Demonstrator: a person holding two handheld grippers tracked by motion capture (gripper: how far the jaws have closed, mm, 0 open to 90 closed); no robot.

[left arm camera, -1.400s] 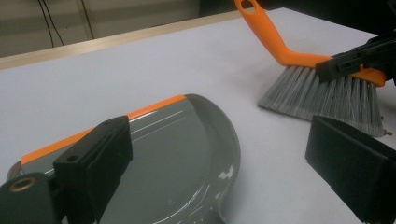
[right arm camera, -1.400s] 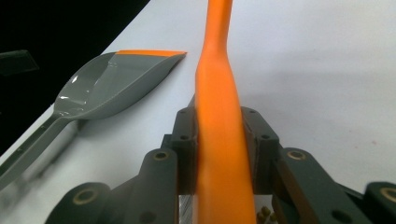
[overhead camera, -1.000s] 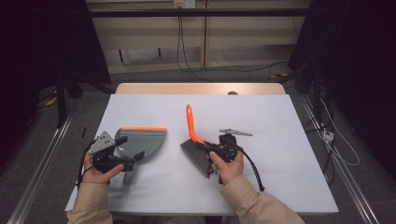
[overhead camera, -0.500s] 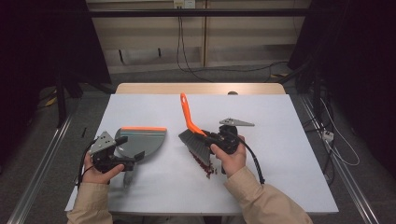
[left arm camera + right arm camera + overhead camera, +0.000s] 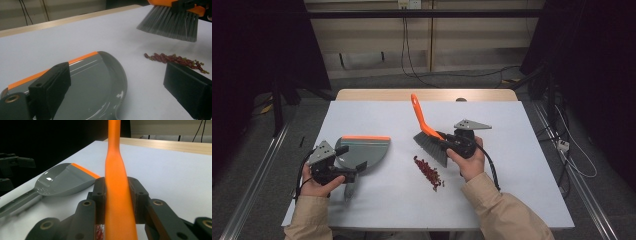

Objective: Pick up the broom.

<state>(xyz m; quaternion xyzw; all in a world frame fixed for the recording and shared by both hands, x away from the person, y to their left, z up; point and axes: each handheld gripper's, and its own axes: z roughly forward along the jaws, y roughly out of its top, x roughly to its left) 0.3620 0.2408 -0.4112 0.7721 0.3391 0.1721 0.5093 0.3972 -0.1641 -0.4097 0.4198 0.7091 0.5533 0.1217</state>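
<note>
My right gripper (image 5: pixel 447 142) is clamped on the orange handle of the brush (image 5: pixel 432 140), bristles lifted off the white surface (image 5: pixel 512 190). The grey dustpan (image 5: pixel 362 150) lies flat left of centre, nothing in it. My left gripper (image 5: pixel 117 95) has jaws apart over the pan. Red debris pile (image 5: pixel 428 172) sits loose between pan and brush.
</note>
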